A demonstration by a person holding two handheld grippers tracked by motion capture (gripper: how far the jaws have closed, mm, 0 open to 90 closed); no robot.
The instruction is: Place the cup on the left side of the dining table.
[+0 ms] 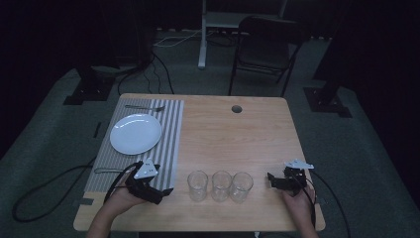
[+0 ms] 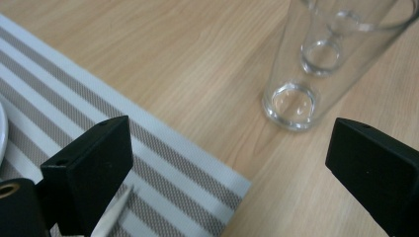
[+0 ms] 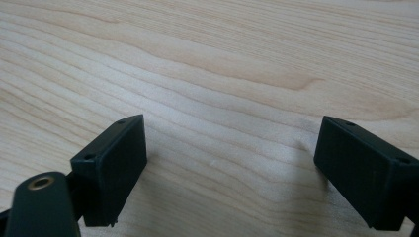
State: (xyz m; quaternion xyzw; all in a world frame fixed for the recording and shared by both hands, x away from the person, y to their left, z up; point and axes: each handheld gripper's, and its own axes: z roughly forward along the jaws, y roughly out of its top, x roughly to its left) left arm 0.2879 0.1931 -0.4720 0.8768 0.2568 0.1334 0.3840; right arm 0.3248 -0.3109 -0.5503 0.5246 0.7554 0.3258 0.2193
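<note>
Three clear empty glasses stand in a row near the table's front edge: the left glass [image 1: 197, 185], the middle glass [image 1: 221, 185] and the right glass [image 1: 241, 186]. My left gripper [image 1: 164, 192] is held low over the front right corner of the striped placemat [image 1: 168, 134], just left of the row. Its jaws are wide open with nothing between them, and they point at the nearest glass [image 2: 295, 79]. In its own view the left gripper [image 2: 230, 133] looks over the placemat corner [image 2: 163, 158]. My right gripper [image 1: 272, 178] rests right of the glasses, open over bare wood [image 3: 230, 128].
A white plate [image 1: 135, 133] lies on the placemat, with a fork [image 1: 144, 107] beyond it. A thin utensil [image 1: 105, 170] lies at the placemat's front left; a metal tip [image 2: 114, 217] shows under my left jaw. The wooden table [image 1: 233, 139] has a round cable hole [image 1: 236, 108]. A chair [image 1: 265, 49] stands behind.
</note>
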